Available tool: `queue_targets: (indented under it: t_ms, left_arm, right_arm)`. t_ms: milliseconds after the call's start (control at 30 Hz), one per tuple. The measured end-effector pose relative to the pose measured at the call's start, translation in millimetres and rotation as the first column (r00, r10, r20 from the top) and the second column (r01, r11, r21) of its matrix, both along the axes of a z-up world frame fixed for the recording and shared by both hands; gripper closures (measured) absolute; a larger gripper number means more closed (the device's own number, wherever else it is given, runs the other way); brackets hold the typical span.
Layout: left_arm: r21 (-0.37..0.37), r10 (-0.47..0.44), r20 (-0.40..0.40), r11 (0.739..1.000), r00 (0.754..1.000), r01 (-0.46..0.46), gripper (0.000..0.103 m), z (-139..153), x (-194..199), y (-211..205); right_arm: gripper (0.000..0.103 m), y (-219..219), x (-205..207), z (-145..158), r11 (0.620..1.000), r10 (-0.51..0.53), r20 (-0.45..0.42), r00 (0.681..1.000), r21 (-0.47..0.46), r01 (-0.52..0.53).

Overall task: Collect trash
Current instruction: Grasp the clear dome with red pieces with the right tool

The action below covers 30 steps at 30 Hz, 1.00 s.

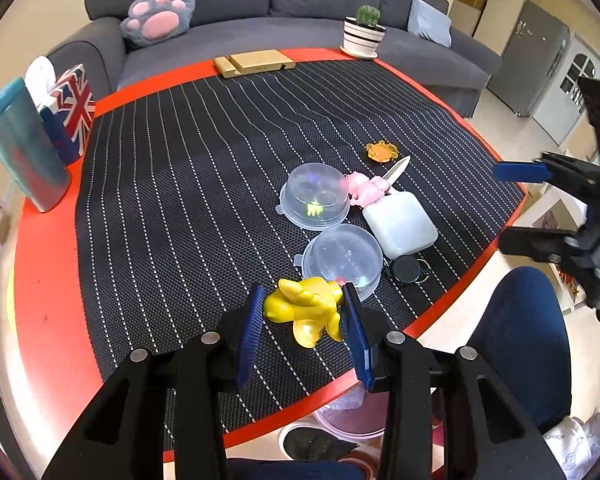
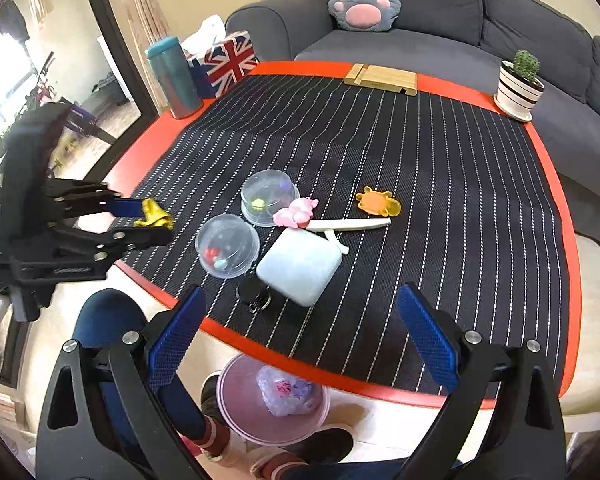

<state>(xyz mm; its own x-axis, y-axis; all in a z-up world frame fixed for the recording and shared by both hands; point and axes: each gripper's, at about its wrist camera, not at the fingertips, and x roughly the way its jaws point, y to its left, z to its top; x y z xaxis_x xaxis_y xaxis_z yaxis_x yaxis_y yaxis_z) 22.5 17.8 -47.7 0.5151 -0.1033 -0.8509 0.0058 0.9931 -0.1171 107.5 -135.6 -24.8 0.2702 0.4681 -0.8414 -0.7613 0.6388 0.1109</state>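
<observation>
A yellow rubber toy (image 1: 300, 312) sits between the blue pads of my left gripper (image 1: 303, 296), which is shut on it and holds it just above the mat's near edge. The right wrist view shows the same left gripper (image 2: 148, 220) at the left, with the yellow toy (image 2: 153, 212) in it. My right gripper (image 2: 302, 291) is open and holds nothing. It hangs over the table's front edge. Below that edge, on the floor, a pink bin (image 2: 236, 408) holds a crumpled plastic bag (image 2: 286, 394).
On the striped mat (image 2: 420, 152) lie two clear lidded tubs (image 2: 227, 246) (image 2: 269, 197), a pink toy (image 2: 294, 212), a white knife (image 2: 352, 224), a pale square case (image 2: 298, 266), an orange crab shape (image 2: 378, 202) and a black round clip (image 2: 252, 290). The person's shoes and knee are below the red table edge (image 2: 260, 340).
</observation>
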Motion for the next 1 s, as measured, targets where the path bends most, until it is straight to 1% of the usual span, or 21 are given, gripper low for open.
queue_targets:
  t_ms: [133, 367, 500, 833, 900, 1000]
  left_arm:
    - [-0.005, 0.006, 0.006, 1.000, 1.000, -0.006, 0.064, 2.1, -3.4, 0.8]
    - [-0.014, 0.023, 0.008, 1.000, 1.000, -0.023, 0.064, 1.8, -9.7, 6.6]
    - [-0.017, 0.036, 0.007, 0.999, 0.999, -0.035, 0.064, 1.1, -13.4, 10.5]
    - [-0.031, 0.074, 0.005, 0.997, 0.997, -0.074, 0.064, -3.1, -26.5, 23.0]
    - [-0.033, 0.081, 0.002, 0.996, 0.997, -0.081, 0.064, -5.0, -29.2, 25.1]
    - [-0.037, 0.093, -0.001, 0.995, 0.996, -0.093, 0.064, -7.0, -32.5, 28.1]
  right_arm:
    - [0.008, 13.8, 7.5, -3.9, 1.000, 0.006, -0.005, 1.000, -0.020, -0.007]
    - [0.008, 44.9, 9.9, -6.5, 0.996, 0.071, -0.013, 0.997, -0.045, -0.072]
    - [0.008, 63.1, 6.6, -7.9, 0.992, 0.119, -0.025, 0.993, -0.046, -0.120]
    - [0.009, 100.9, -7.7, -24.0, 0.971, 0.221, -0.069, 0.973, -0.077, -0.226]
    - [0.016, 106.4, -8.4, -28.2, 0.968, 0.230, -0.080, 0.970, -0.089, -0.236]
    - [0.023, 113.1, -9.5, -34.2, 0.962, 0.243, -0.091, 0.966, -0.108, -0.252]
